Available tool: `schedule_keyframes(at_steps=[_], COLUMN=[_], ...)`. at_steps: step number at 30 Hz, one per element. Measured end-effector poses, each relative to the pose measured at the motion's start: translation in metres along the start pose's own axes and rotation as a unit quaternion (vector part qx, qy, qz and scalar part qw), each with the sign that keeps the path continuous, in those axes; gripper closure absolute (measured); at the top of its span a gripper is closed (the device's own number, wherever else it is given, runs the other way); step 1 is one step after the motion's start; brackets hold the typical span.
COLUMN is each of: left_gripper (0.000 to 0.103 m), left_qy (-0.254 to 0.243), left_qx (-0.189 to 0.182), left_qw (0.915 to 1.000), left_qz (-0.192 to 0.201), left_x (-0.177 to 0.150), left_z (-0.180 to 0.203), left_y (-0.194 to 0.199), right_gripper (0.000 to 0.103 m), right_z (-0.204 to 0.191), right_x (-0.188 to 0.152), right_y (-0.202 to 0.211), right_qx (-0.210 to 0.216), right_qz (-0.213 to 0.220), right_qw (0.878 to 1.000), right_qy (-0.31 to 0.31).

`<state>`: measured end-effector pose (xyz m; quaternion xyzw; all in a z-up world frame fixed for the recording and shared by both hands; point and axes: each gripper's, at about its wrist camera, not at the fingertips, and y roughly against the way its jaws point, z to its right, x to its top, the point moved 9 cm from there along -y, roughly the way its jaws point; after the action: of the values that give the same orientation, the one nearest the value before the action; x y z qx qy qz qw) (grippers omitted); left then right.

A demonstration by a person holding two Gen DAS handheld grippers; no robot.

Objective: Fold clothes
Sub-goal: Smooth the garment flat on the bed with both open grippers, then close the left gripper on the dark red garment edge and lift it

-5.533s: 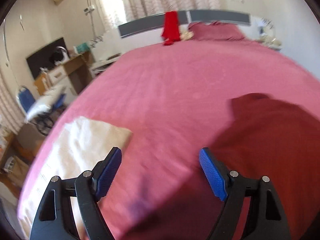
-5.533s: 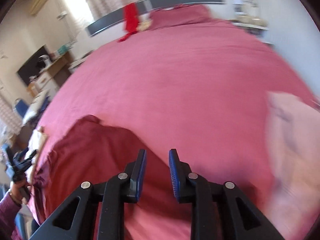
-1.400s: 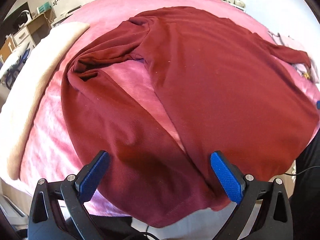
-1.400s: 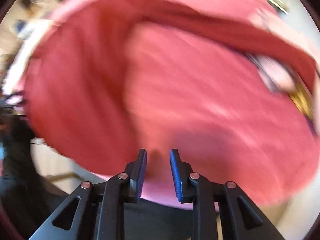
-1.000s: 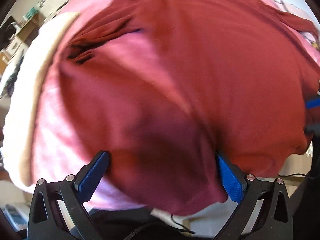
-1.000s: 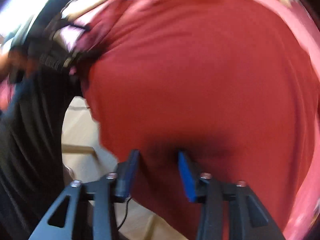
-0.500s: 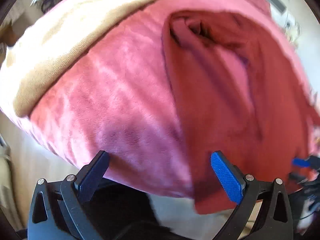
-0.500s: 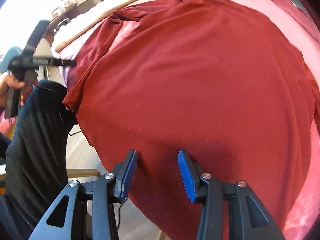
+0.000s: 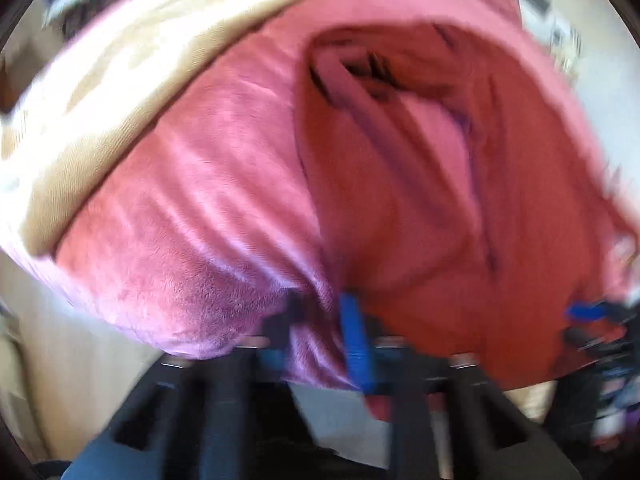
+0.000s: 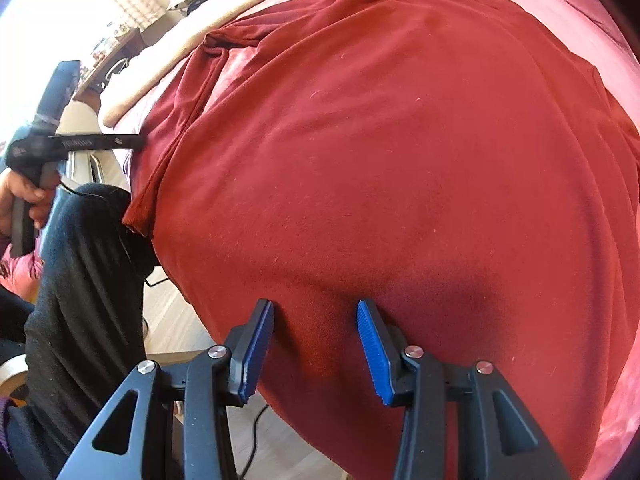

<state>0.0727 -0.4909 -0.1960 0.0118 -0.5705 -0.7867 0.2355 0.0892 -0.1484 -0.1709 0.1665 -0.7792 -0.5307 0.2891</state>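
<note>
A dark red long-sleeved shirt lies spread on the pink bed cover, its hem hanging over the near edge. My right gripper is partly open, its blue pads resting on the hem with flat cloth between them. The left wrist view is blurred. There the shirt fills the right side. My left gripper has its fingers close together at the shirt's left edge, with a fold of pinkish fabric between them. The right wrist view shows the left gripper touching the sleeve.
A cream cloth lies along the bed's left side, beyond the sleeve. A person's black-trousered leg stands against the bed edge, and a hand holds the left gripper's handle. Wooden floor shows below the hem.
My left gripper's fingers have drawn in from wide open to a narrow gap at the sleeve edge. The right gripper holds the same spot on the hem at the same opening.
</note>
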Motion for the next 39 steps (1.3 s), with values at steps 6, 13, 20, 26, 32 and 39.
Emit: schedule_keyframes(at_steps=[6, 13, 20, 26, 32, 39], left_gripper=[0.098, 0.051, 0.029, 0.034, 0.097, 0.097], left_qy=[0.073, 0.069, 0.013, -0.059, -0.013, 0.081], left_qx=[-0.048, -0.068, -0.055, 0.000, -0.021, -0.073], left_qw=[0.9934, 0.9930, 0.9976, 0.9982, 0.9997, 0.9873], left_qz=[0.075, -0.068, -0.039, -0.011, 0.001, 0.115], left_x=[0.029, -0.063, -0.087, -0.093, -0.088, -0.005], left_z=[-0.032, 0.057, 0.084, 0.109, 0.095, 0.041], left_y=[0.061, -0.013, -0.033, -0.054, -0.039, 0.038], right_gripper=[0.058, 0.058, 0.057, 0.055, 0.055, 0.055], right_z=[0.006, 0.004, -0.010, -0.013, -0.013, -0.017], right_x=[-0.002, -0.003, 0.002, 0.003, 0.004, 0.008], right_y=[0.004, 0.004, -0.003, -0.008, -0.008, -0.012], right_qx=[0.013, -0.002, -0.009, 0.004, 0.006, 0.008], right_qz=[0.005, 0.004, 0.004, 0.014, 0.012, 0.008], right_qw=[1.000, 1.000, 1.000, 1.000, 1.000, 1.000], right_qy=[-0.023, -0.010, 0.011, -0.012, -0.013, -0.017])
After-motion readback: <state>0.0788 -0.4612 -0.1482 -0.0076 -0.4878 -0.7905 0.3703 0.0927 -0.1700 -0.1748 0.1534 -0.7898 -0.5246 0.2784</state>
